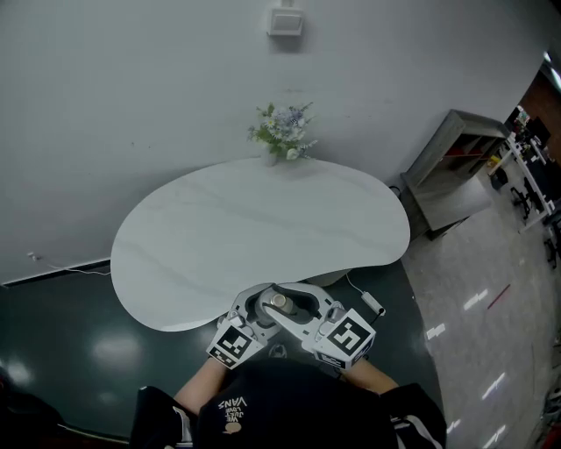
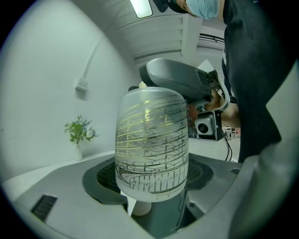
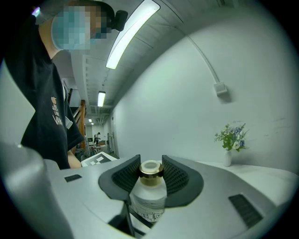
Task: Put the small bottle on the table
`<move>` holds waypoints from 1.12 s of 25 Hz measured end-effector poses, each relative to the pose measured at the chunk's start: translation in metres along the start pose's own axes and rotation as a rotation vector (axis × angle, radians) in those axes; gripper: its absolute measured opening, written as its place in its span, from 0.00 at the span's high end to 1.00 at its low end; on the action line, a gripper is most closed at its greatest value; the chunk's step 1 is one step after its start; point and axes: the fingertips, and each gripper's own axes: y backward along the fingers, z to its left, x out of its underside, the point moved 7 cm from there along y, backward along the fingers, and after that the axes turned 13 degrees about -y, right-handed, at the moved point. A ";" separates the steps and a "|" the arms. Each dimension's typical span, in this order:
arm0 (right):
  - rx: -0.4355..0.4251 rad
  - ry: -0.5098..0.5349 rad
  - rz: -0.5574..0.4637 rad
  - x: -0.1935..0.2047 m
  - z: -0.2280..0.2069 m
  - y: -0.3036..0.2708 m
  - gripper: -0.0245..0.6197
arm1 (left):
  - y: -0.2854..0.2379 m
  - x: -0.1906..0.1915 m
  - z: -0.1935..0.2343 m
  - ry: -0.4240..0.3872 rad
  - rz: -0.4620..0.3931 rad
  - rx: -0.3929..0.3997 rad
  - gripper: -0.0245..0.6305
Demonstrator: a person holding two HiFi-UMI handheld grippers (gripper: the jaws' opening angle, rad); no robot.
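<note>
The small bottle (image 1: 279, 301) is frosted white with line print and a gold collar below its cap. It hangs upright between both grippers at the near edge of the white table (image 1: 263, 228). My left gripper (image 1: 256, 312) is shut on the bottle's body (image 2: 152, 144), which fills the middle of the left gripper view. My right gripper (image 1: 307, 314) is shut on the bottle (image 3: 148, 198) at its neck, its ribbed pads (image 3: 122, 178) against the collar. The right gripper (image 2: 180, 81) reaches over the bottle's top in the left gripper view.
A small vase of flowers (image 1: 282, 133) stands at the table's far edge by the wall. A grey cabinet (image 1: 451, 167) stands to the right. A white plug on a cable (image 1: 373, 304) lies on the dark floor beside the table. A box (image 1: 285, 19) is mounted on the wall.
</note>
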 end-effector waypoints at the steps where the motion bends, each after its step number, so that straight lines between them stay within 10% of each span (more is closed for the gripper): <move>1: -0.007 0.001 0.005 -0.001 -0.005 -0.002 0.71 | -0.003 0.001 0.004 0.005 0.003 -0.004 0.41; 28: 0.126 -0.044 -0.037 -0.029 -0.059 -0.132 0.71 | 0.012 0.053 0.142 -0.005 -0.016 0.131 0.41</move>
